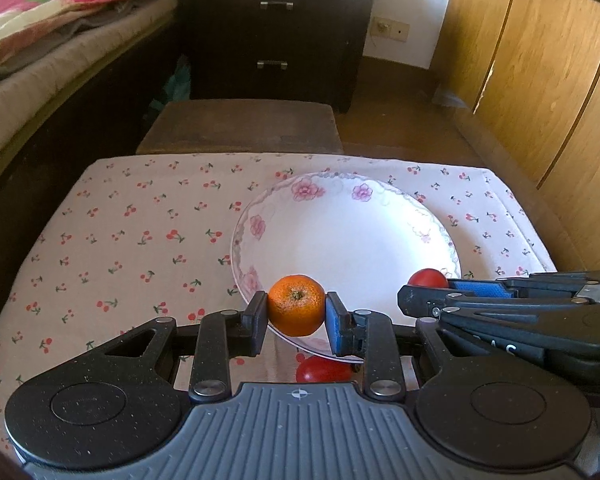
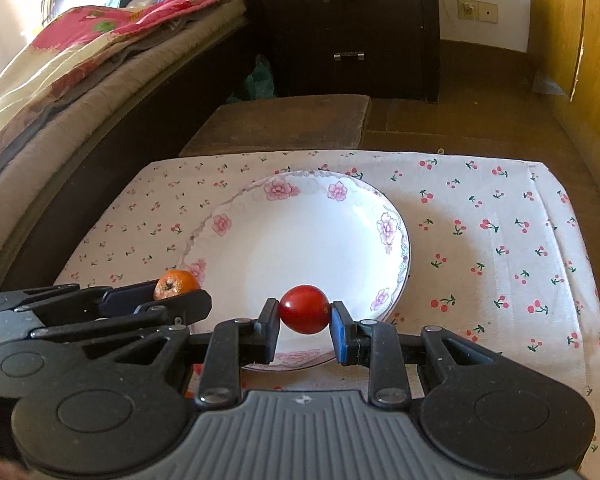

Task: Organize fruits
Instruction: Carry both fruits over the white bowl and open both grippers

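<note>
My left gripper is shut on an orange tangerine and holds it over the near rim of a white floral plate. My right gripper is shut on a red tomato over the near part of the same plate. Each gripper shows in the other view: the right gripper with its tomato, the left gripper with its tangerine. A second red tomato lies on the cloth under the left gripper, partly hidden.
The plate sits on a cherry-print cloth over a low table. Beyond it stand a brown stool, a dark drawer chest, a bed on the left and wooden cupboard doors on the right.
</note>
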